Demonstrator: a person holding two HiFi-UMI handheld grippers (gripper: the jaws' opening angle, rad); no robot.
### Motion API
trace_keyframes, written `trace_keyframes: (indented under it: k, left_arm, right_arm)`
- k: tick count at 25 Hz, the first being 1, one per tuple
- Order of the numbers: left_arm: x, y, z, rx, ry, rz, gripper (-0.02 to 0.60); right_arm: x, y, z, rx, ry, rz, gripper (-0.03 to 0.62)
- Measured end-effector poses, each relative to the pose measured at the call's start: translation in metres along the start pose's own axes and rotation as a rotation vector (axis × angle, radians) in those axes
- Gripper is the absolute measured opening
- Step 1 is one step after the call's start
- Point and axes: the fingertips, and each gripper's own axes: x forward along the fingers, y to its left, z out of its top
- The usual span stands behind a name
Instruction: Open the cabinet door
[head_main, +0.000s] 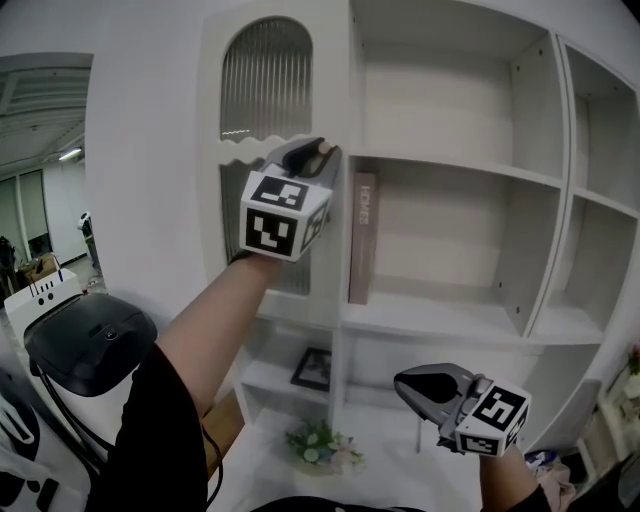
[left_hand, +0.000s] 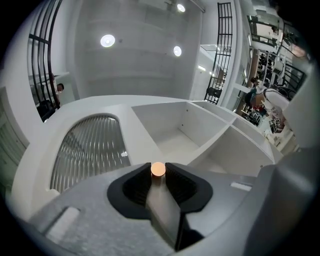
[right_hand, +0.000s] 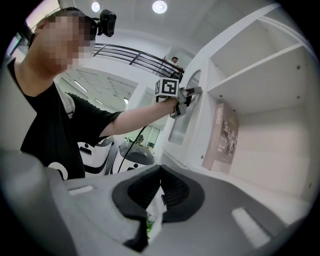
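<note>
The white cabinet door (head_main: 215, 150) has an arched ribbed-glass panel (head_main: 265, 80) and a small round wooden knob (head_main: 323, 148) at its right edge. My left gripper (head_main: 316, 152) is raised to that knob and is shut on it. In the left gripper view the knob (left_hand: 158, 169) sits pinched between the two black pads (left_hand: 135, 185), with the ribbed panel (left_hand: 90, 150) to the left. My right gripper (head_main: 403, 382) hangs low at the lower right, away from the door, with its jaws together and nothing in them. The right gripper view shows its pads (right_hand: 145, 187) touching at the tips.
Open white shelves (head_main: 450, 170) fill the unit right of the door. A pink book (head_main: 362, 240) stands just beside the door edge. Below are a framed picture (head_main: 313, 368) and a small plant (head_main: 320, 445). A black padded seat (head_main: 90, 340) stands at the left.
</note>
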Motion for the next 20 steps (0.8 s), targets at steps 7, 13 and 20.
trace_keyframes:
  k: [7, 13, 20]
  left_arm:
    - [-0.001, -0.001, 0.000, 0.011, 0.008, -0.031, 0.081]
    - [-0.008, -0.001, 0.005, 0.038, 0.025, -0.067, 0.078]
    - [-0.028, 0.003, 0.017, 0.029, 0.024, -0.095, 0.078]
  right_arm:
    - [0.007, -0.002, -0.010, 0.025, 0.007, 0.009, -0.006]
    - [0.013, 0.006, -0.011, 0.017, 0.022, 0.013, -0.006]
    - [0.022, 0.033, 0.004, -0.030, 0.053, 0.021, -0.006]
